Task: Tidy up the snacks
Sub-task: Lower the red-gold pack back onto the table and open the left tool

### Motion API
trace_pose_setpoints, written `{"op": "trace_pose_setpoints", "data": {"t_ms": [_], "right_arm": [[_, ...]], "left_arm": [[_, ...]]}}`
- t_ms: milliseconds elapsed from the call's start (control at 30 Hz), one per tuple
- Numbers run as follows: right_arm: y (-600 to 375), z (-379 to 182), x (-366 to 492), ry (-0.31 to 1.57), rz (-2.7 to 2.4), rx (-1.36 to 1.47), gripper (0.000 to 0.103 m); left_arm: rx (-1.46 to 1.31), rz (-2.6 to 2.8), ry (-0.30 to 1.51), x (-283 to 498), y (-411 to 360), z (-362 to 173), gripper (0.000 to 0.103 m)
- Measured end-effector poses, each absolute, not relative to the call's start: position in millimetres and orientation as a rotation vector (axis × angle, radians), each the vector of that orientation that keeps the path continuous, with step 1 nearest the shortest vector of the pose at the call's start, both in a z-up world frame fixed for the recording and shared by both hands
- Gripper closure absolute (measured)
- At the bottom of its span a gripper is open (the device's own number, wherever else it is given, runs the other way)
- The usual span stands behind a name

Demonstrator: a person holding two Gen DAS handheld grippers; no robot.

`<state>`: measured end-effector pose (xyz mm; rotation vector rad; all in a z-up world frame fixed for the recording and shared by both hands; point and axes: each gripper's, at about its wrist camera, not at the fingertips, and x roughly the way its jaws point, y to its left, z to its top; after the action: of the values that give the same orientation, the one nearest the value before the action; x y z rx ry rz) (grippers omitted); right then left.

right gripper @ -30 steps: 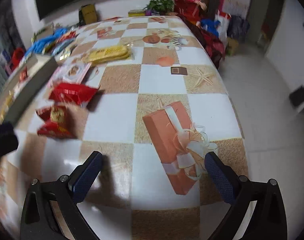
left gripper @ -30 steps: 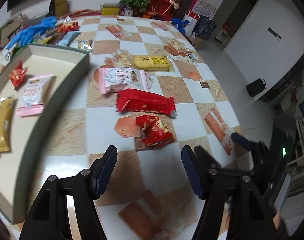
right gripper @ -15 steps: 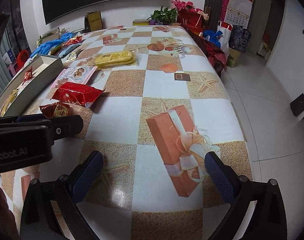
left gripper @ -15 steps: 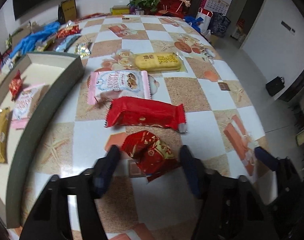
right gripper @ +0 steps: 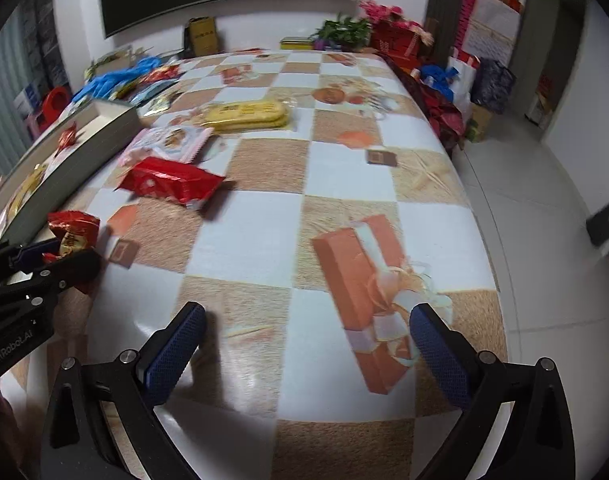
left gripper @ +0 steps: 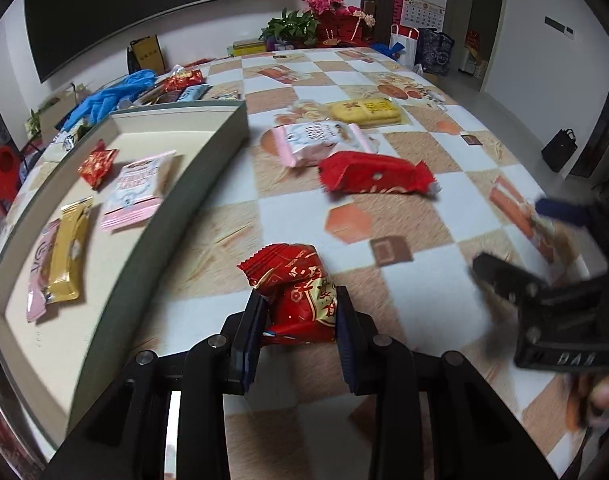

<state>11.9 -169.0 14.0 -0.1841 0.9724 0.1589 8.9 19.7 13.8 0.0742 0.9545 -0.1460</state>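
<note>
Counts, left wrist view: 4 snack pkts loose on the checkered table [left gripper: 232, 216], 4 more inside the shallow grey-rimmed tray [left gripper: 200, 168] at 9 o'clock.

Loose ones: small red pkt [left gripper: 300, 292] w/ gold print, crinkled, zig-zag sealed edge, sitting at 6 o'clock btwn the left gripper [left gripper: 298, 320] pads. Its jaws are closing, blue pads pressing both sides of the pkt, pkt looks pinched. Long red pkt [left gripper: 374, 178] at 1 o'clock, pink-white pkt [left gripper: 324, 140] just behind it, yellow pkt [left gripper: 364, 111] further back at 12.

In tray: small red pkt [left gripper: 97, 163], pink-white pkt [left gripper: 138, 190], gold pkt [left gripper: 70, 248], pale pink pkt [left gripper: 38, 268] partly under the gold one.

Right gripper [right gripper: 306, 344], own view: 2 blue pads wide apart, nothing btwn them, over bare tablecloth w/ a printed gift-box pattern. Left gripper w/ the small red pkt shows at 9 o'clock there, just beside the tray rim.

Far end of table at 11 o'clock: blurred pile of more pkts + blue gloves [left gripper: 112, 96], count can't tell.
</note>
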Motion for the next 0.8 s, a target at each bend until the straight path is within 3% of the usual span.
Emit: {"op": "trace_pose_setpoints", "data": {"t_ms": [200,433,467,533,600,633,800], "right_arm": [[-121,37,45,0.911,0.384,-0.235,0.0],[-84,12,98,0.981,0.487,-0.358,0.001],[-83,5,101,1.009,0.5,-0.35,0.014],[-89,3,98,1.015,0.524,-0.273,0.029],[-92,6,86,0.983,0.517,-0.275,0.054],[-94,8,80,0.978,0.51,-0.275,0.075],[-114,11,27,0.985,0.441,-0.226,0.076]], "left_arm": [[0.01,-0.132,0.928,6,46,12,0.066],[0.011,-0.132,0.922,5,44,12,0.065],[0.009,-0.133,0.922,5,43,12,0.065],[0.016,-0.13,0.921,5,44,13,0.065],[0.02,-0.129,0.921,5,43,13,0.065],[0.02,-0.128,0.921,5,44,13,0.065],[0.024,-0.141,0.922,3,38,13,0.065]]}}
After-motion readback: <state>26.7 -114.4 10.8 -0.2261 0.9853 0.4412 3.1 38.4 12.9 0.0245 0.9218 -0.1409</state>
